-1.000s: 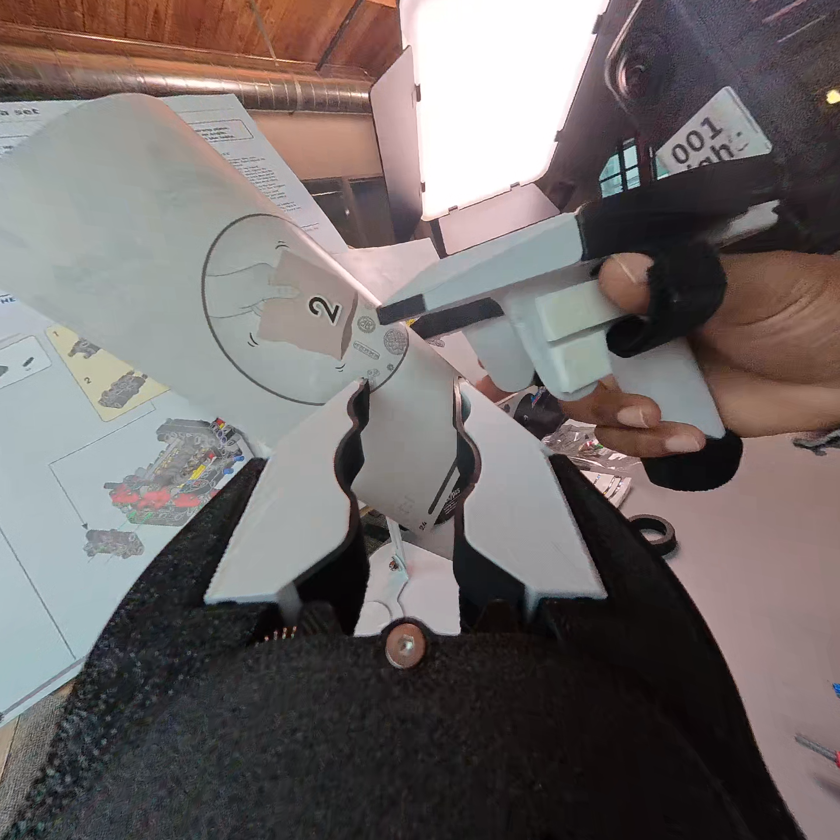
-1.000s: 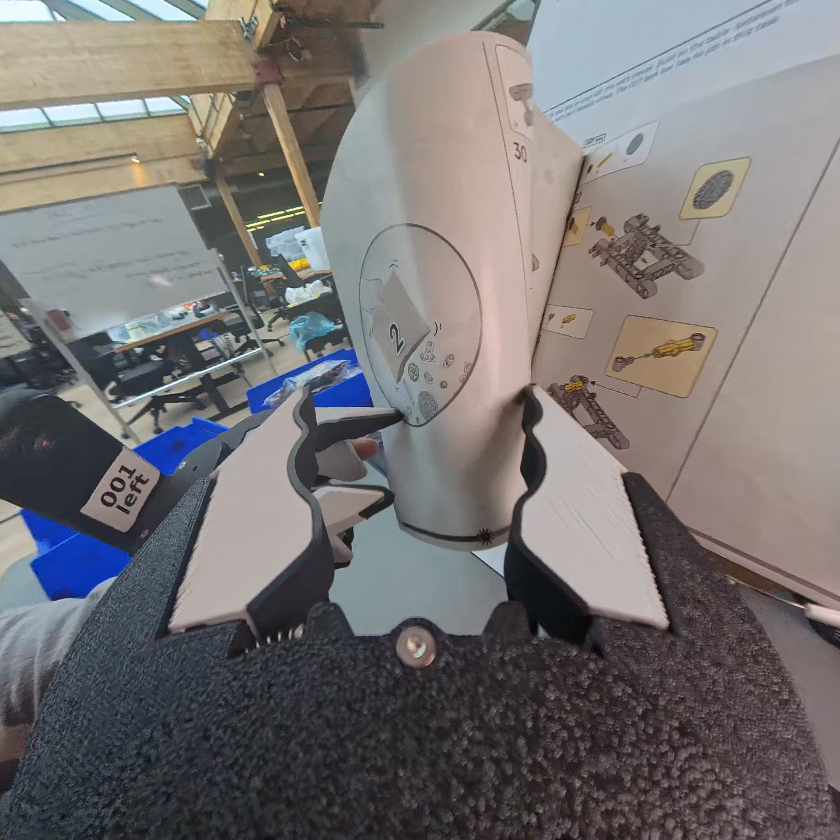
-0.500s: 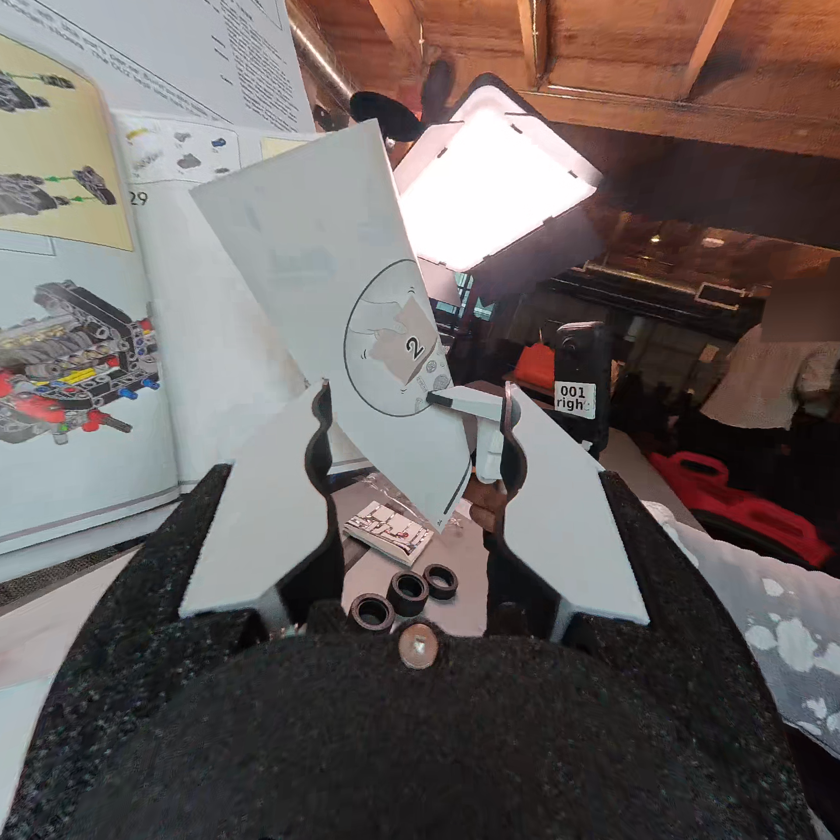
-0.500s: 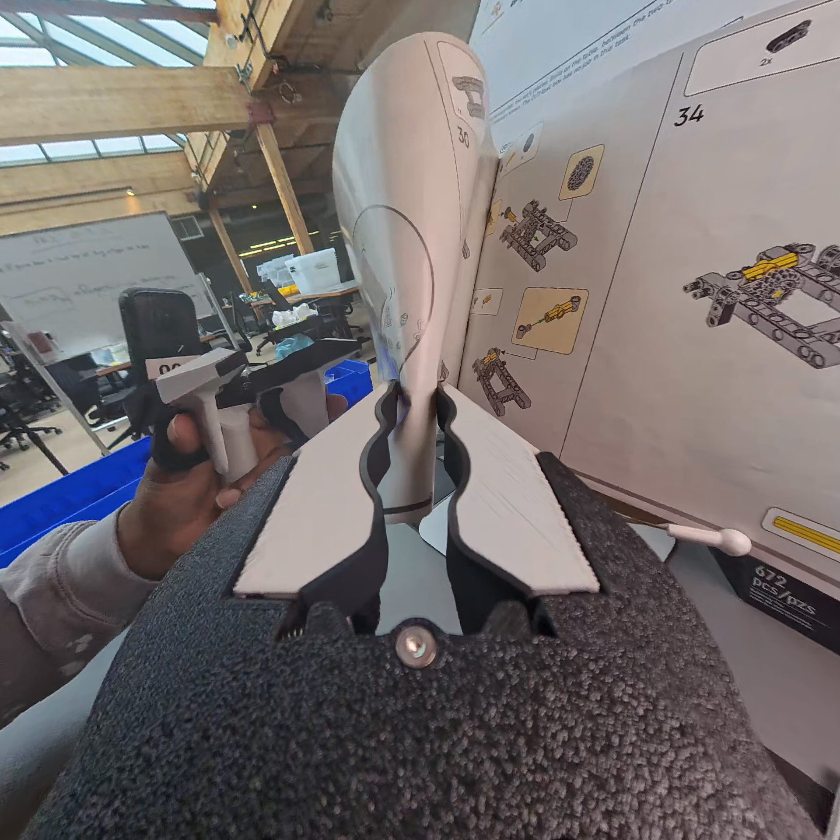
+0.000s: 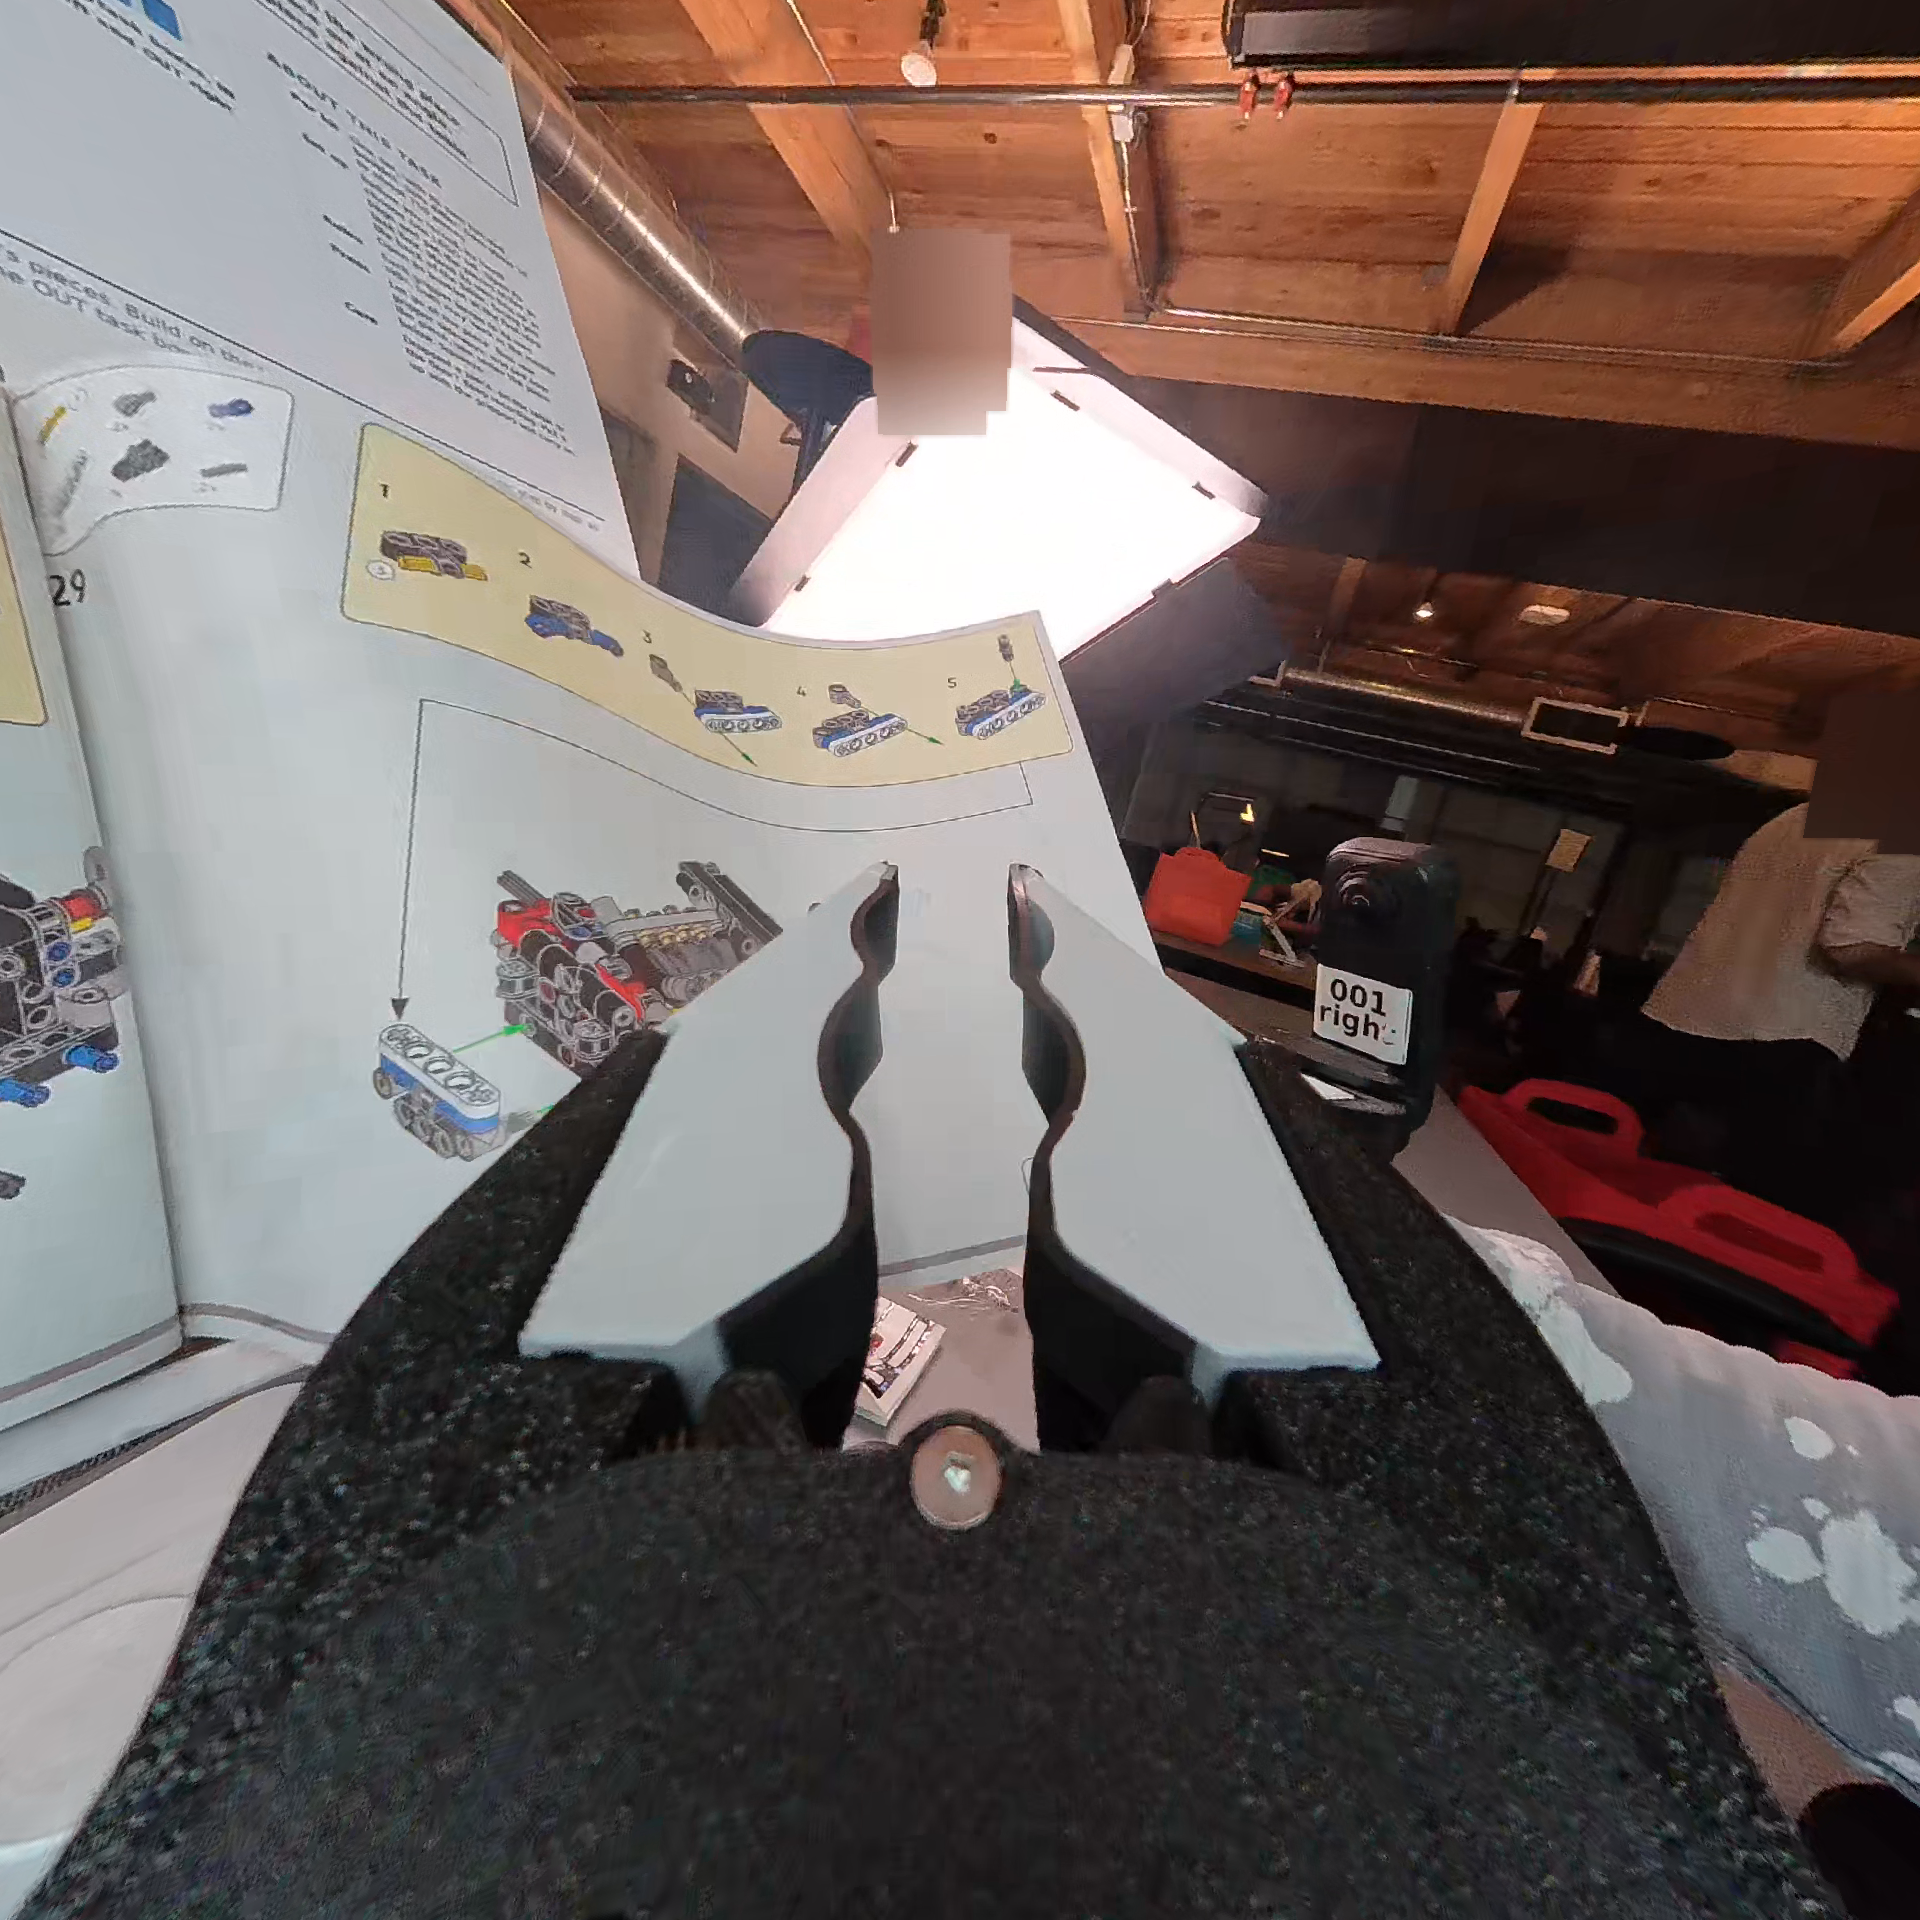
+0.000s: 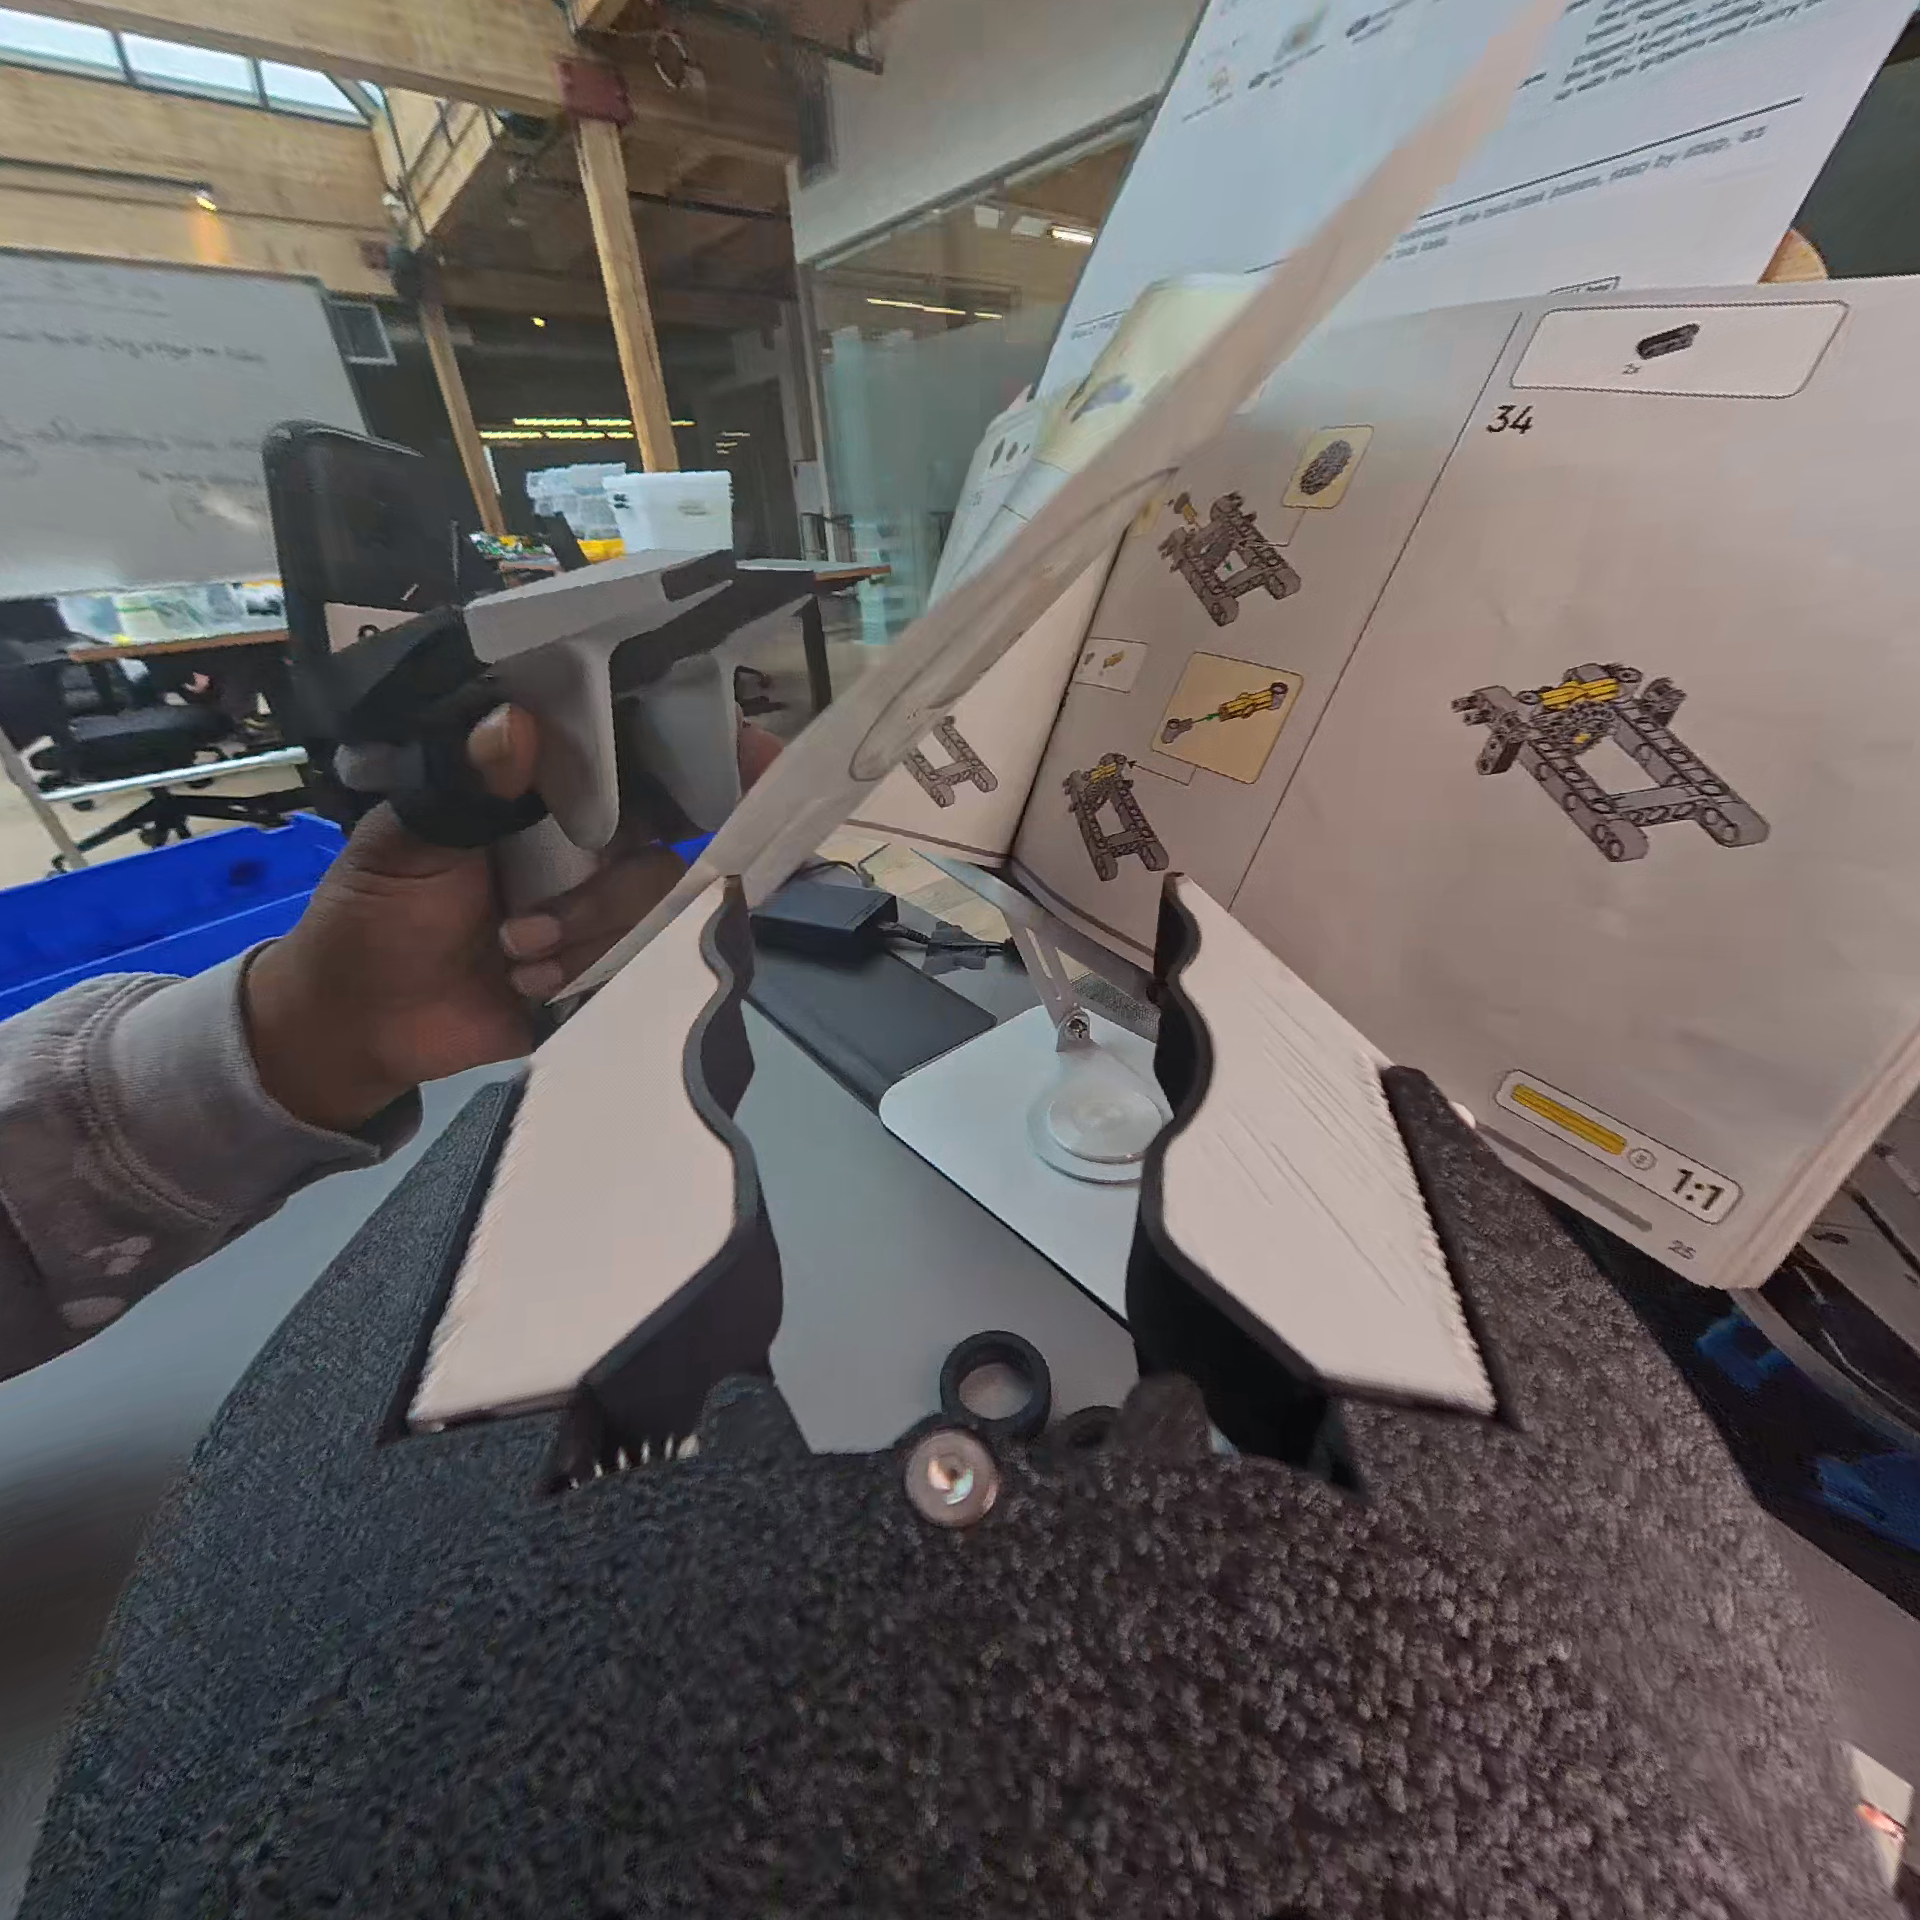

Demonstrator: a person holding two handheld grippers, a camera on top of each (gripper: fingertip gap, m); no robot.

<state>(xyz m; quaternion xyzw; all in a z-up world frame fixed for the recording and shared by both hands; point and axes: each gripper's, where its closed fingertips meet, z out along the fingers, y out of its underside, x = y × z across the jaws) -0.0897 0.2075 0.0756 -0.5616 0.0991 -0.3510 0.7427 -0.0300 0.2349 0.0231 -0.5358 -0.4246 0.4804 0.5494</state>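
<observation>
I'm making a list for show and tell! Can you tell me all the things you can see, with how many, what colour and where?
instruction booklet: one, white pages, propped open on a stand
loose page: one, white, blurred, slanting ahead of the right jaws
stand: one, silver, under the booklet
black rings: at least one, on the table
blue bins: blue, far left
light panel: one, bright white, overhead
red case: one, right
left gripper: grey, jaws apart, before a page
right gripper: white, jaws wide, empty
</observation>
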